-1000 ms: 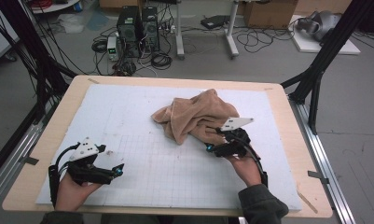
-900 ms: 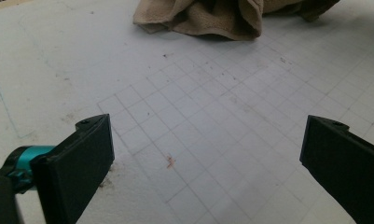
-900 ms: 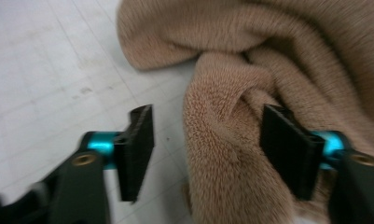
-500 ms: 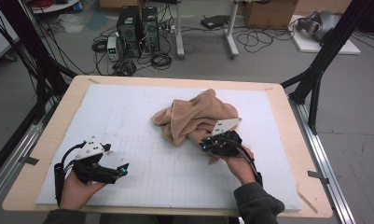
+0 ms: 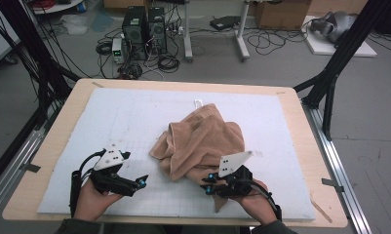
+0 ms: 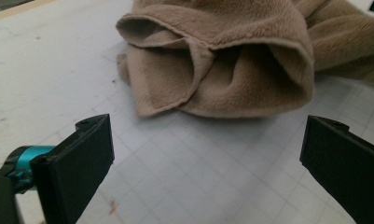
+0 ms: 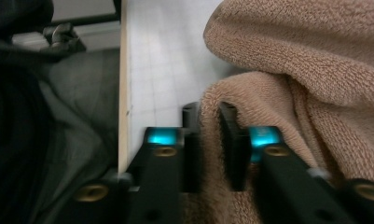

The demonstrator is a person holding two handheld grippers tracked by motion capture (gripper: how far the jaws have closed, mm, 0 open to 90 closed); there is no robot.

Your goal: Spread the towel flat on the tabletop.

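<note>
Right claw (image 5: 208, 184) has dragged towel (image 5: 203, 139) nearer, seemingly pinched.

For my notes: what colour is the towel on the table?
Light brown, a tan shade. The towel shows best in the left gripper view.

Surface (image 5: 56, 146): light wood board, rounded corners, on metal frame. White gridded mat (image 5: 134, 117) covers most of top, wood margin exposed all round. Tan towel (image 5: 203, 139) lies crumpled on mat, right of centre, towards near edge. Small white tab (image 5: 198, 103) on mat just beyond towel.
</note>
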